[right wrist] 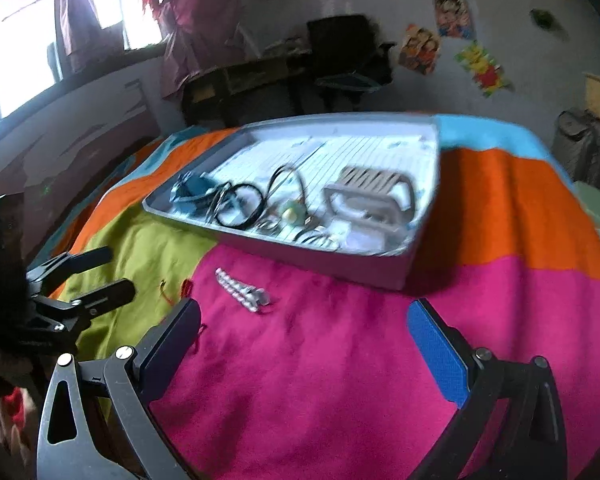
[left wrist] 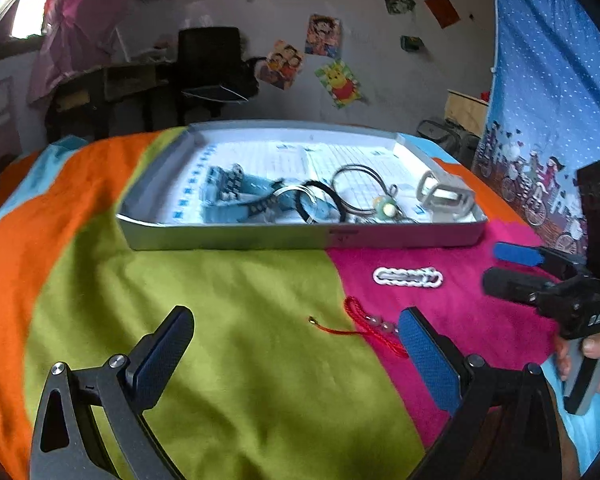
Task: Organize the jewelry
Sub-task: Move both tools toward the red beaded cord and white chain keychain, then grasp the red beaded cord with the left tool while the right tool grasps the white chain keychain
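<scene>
Bracelet (left wrist: pixel 407 277) of white beads, flat on pink blanket (left wrist: pixel 460 312).

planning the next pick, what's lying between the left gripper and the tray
Only bare blanket straight ahead to the tray; red cord bracelet and white bracelet lie off right, in the left wrist view.

A home bedroom: a bed spread with a colour-blocked blanket (left wrist: pixel 220 300) in green, pink and orange, cartoon posters (left wrist: pixel 324 36) stuck on the pale wall, pink curtains (right wrist: pixel 196 20) by a bright window (right wrist: pixel 16 72), and a dark cluttered desk (left wrist: pixel 112 88) with a chair (left wrist: pixel 212 60).
</scene>
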A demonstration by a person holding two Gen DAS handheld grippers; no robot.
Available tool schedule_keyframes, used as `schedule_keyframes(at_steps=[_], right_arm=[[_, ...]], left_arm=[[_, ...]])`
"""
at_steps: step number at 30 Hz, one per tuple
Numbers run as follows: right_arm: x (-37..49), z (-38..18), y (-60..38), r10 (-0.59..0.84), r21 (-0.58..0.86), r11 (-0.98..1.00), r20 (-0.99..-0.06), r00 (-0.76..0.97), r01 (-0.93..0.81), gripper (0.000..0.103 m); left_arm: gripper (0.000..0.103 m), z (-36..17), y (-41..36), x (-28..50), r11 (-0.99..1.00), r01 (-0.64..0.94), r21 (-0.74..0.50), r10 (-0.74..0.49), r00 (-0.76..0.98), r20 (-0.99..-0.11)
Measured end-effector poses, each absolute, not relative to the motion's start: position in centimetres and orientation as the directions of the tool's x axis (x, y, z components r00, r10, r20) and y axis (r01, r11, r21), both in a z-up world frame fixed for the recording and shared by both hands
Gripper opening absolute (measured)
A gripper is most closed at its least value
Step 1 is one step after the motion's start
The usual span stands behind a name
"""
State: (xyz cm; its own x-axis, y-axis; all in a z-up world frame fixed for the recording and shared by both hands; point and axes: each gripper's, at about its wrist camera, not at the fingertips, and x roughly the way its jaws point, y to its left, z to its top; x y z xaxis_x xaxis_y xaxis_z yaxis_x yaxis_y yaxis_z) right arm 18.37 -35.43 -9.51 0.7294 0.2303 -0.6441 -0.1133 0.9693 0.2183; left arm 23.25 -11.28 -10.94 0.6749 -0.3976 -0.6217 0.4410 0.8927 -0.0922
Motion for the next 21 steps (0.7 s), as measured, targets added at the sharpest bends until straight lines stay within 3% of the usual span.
schedule_keyframes(at_steps=[2, 6, 8, 14, 21], right_arm=[[18.9, -10.1, -34.8, 0.257, 0.228, 0.964, -0.654, 0.711, -0.138, 0.099], [20.2, -10.9, -33.8, 0.29, 0.239, 0.956, -0.673, 0.68, -0.171, 0.075], [20.5, -11.1, -33.6, 0.299, 0.245, 0.953, -0.673, 0.676, -0.178, 0.069], [21.8, -11.4, -32.8, 0.32, 0.251, 0.947, -0.672, 0.668, -0.201, 0.054], [22.3, -11.5, -32.6, 0.353, 0.263, 0.936, -0.676, 0.647, -0.235, 0.029]], left_arm=[[0.093, -11.2, -11.5, 23.5, 0.877, 0.465, -0.118, -0.43, 0.651, -0.625], [0.068, -12.0, -11.9, 24.4, 0.852, 0.495, -0.168, -0.473, 0.593, -0.651], [0.061, -12.5, -12.2, 24.7, 0.838, 0.509, -0.196, -0.498, 0.569, -0.655], [0.045, -13.3, -13.0, 25.5, 0.792, 0.555, -0.253, -0.561, 0.501, -0.659], [0.029, -14.1, -13.7, 26.6, 0.776, 0.558, -0.293, -0.582, 0.455, -0.674]])
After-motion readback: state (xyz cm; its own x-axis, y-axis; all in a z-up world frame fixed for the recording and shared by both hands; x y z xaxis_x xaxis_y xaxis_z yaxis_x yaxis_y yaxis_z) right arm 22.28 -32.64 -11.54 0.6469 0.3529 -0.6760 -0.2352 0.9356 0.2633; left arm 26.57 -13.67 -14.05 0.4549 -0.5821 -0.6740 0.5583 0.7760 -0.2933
